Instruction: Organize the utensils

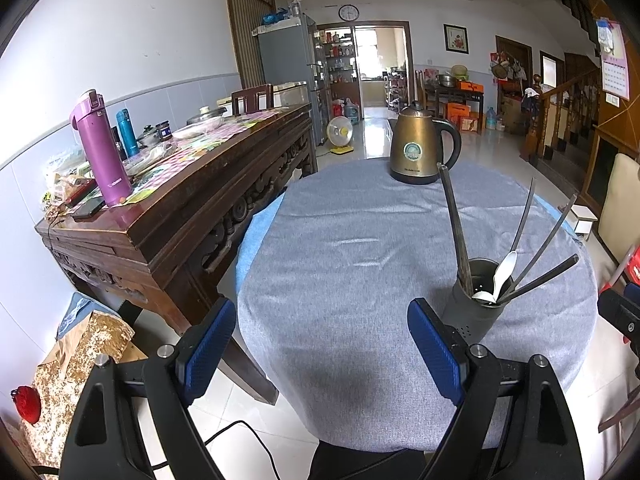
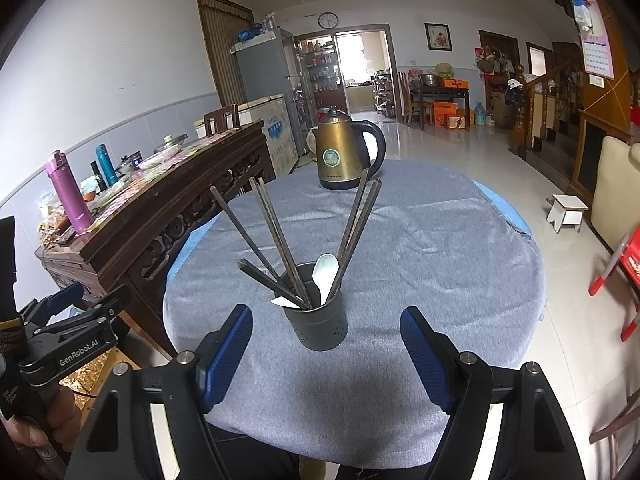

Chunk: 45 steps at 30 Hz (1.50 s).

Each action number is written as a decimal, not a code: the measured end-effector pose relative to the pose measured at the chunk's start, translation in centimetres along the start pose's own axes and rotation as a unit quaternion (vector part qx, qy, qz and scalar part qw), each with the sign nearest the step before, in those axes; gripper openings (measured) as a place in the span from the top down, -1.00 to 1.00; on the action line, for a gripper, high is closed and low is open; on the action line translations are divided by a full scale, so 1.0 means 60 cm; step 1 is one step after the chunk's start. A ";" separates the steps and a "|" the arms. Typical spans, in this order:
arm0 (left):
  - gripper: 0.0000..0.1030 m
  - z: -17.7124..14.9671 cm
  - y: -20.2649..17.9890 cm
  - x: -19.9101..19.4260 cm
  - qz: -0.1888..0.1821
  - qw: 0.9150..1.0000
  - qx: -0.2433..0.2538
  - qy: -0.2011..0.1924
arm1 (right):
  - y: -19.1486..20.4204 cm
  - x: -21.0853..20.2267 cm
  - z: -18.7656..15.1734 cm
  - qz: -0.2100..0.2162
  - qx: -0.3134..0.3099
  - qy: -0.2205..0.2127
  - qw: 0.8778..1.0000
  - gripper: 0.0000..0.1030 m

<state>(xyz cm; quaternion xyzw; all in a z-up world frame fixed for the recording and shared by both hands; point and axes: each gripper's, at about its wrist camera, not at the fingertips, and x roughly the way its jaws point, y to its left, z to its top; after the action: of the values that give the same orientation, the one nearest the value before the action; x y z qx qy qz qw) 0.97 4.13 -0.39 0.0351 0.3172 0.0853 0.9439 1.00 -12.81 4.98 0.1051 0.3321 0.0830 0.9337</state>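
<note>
Your utensil holder (image 2: 318, 312), a dark perforated metal cup, stands upright on the grey tablecloth (image 2: 420, 248) near the table's front edge. It contains several dark chopsticks (image 2: 276, 236) fanned outward to the left and right, and one white spoon (image 2: 325, 270) with its bowl up, leaning among them. A second white piece shows at the holder's left rim; you cannot tell what it is.

Your right gripper (image 2: 326, 354) sits just in front of the holder with its blue-padded fingers spread apart and nothing between them. Your left gripper (image 1: 322, 346) is likewise spread wide and empty; in its view the holder (image 1: 476, 308) lies just beyond the right finger, to the right of centre.

At the far side of the table a bronze electric kettle (image 2: 340, 154) stands upright, well apart from the holder. The tablecloth covers a round table with a blue layer (image 1: 256, 232) showing at its edge.

To the left a carved wooden sideboard (image 1: 192, 208) carries a purple flask (image 1: 100, 148), a teal bottle (image 1: 127, 132), jars and covered dishes. Beyond are a grey refrigerator (image 1: 286, 56), a wall clock (image 1: 349, 12), an open doorway and a wooden staircase (image 1: 568, 104) at the right. The floor is glossy tile.
</note>
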 end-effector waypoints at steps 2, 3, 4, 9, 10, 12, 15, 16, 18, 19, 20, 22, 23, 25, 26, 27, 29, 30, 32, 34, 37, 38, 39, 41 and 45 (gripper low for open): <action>-0.71 0.000 -0.001 -0.001 0.000 1.000 0.000 0.000 | 0.000 -0.001 0.001 0.000 -0.001 -0.001 1.000 -0.54; -0.71 0.000 0.000 -0.001 0.000 1.000 0.000 0.000 | 0.001 -0.002 0.001 0.000 -0.001 -0.002 1.000 -0.54; -0.71 0.001 0.000 -0.002 0.000 1.000 0.000 0.000 | 0.001 -0.002 0.002 0.000 -0.001 -0.002 1.000 -0.54; -0.71 0.002 -0.002 -0.005 0.000 1.000 0.001 -0.001 | 0.001 -0.004 0.003 0.000 0.000 -0.003 1.000 -0.54; -0.71 0.002 -0.002 -0.006 0.000 1.000 0.001 -0.001 | 0.001 -0.004 0.003 0.000 0.000 -0.003 1.000 -0.54; -0.71 0.003 -0.002 -0.007 0.001 1.000 0.001 -0.002 | 0.001 -0.005 0.004 0.001 0.001 -0.003 1.000 -0.54; -0.71 0.005 -0.001 -0.010 0.002 1.000 0.002 -0.004 | 0.001 -0.008 0.006 0.001 0.002 -0.006 1.000 -0.54; -0.71 0.005 -0.002 -0.011 0.002 1.000 0.002 -0.005 | 0.001 -0.009 0.006 0.002 0.003 -0.006 1.000 -0.54; -0.71 0.006 -0.002 -0.013 0.002 1.000 0.002 -0.006 | 0.000 -0.011 0.005 0.002 0.003 -0.007 1.000 -0.54; -0.71 0.006 -0.002 -0.015 0.003 1.000 0.002 -0.007 | 0.000 -0.012 0.005 0.003 0.003 -0.008 1.000 -0.54; -0.71 0.007 -0.002 -0.015 0.003 1.000 0.002 -0.007 | -0.003 -0.014 0.004 0.003 0.004 -0.009 1.000 -0.54; -0.71 0.007 -0.004 -0.017 0.003 1.000 0.002 -0.007 | -0.004 -0.015 0.004 0.003 0.005 -0.010 1.000 -0.54; -0.71 0.007 -0.004 -0.018 0.003 1.000 0.003 -0.007 | -0.005 -0.016 0.004 0.004 0.005 -0.010 1.000 -0.54; -0.71 0.008 -0.006 -0.020 0.003 1.000 0.004 -0.008 | -0.005 -0.016 0.004 0.004 0.006 -0.011 1.000 -0.54; -0.71 0.008 -0.007 -0.020 0.003 1.000 0.004 -0.008 | -0.004 -0.018 0.004 0.004 0.006 -0.012 1.000 -0.54; -0.71 0.008 -0.007 -0.020 0.004 1.000 0.004 -0.009 | -0.004 -0.019 0.005 0.004 0.006 -0.013 1.000 -0.54; -0.71 0.009 -0.008 -0.023 0.003 1.000 0.004 -0.010 | -0.004 -0.020 0.005 0.006 0.006 -0.013 1.000 -0.54; -0.71 0.009 -0.008 -0.023 0.003 1.000 0.004 -0.010 | -0.004 -0.020 0.005 0.006 0.006 -0.013 1.000 -0.54; -0.71 0.009 -0.008 -0.023 0.003 1.000 0.004 -0.009 | -0.003 -0.021 0.005 0.008 0.006 -0.013 1.000 -0.54; -0.71 0.009 -0.009 -0.024 0.003 1.000 0.004 -0.010 | -0.002 -0.023 0.005 0.009 0.004 -0.014 1.000 -0.54; -0.71 0.009 -0.009 -0.024 0.002 1.000 0.004 -0.009 | 0.000 -0.024 0.004 0.012 0.002 -0.014 1.000 -0.54; -0.71 0.009 -0.009 -0.024 0.002 1.000 0.005 -0.009 | 0.001 -0.023 0.004 0.012 0.002 -0.013 1.000 -0.54; -0.71 0.009 -0.009 -0.024 0.003 1.000 0.005 -0.009 | 0.001 -0.023 0.004 0.012 0.003 -0.013 1.000 -0.54; -0.71 0.010 -0.009 -0.024 0.003 1.000 0.004 -0.007 | 0.001 -0.022 0.005 0.012 0.004 -0.013 1.000 -0.54; -0.71 0.009 -0.008 -0.019 0.003 1.000 0.004 -0.003 | 0.005 -0.017 0.008 0.014 0.000 -0.011 1.000 -0.54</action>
<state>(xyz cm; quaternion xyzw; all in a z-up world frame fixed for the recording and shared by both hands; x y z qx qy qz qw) 0.50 3.44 0.65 0.0400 0.3144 0.0872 0.9444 0.48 -12.80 6.03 0.1111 0.3202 0.0946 0.9361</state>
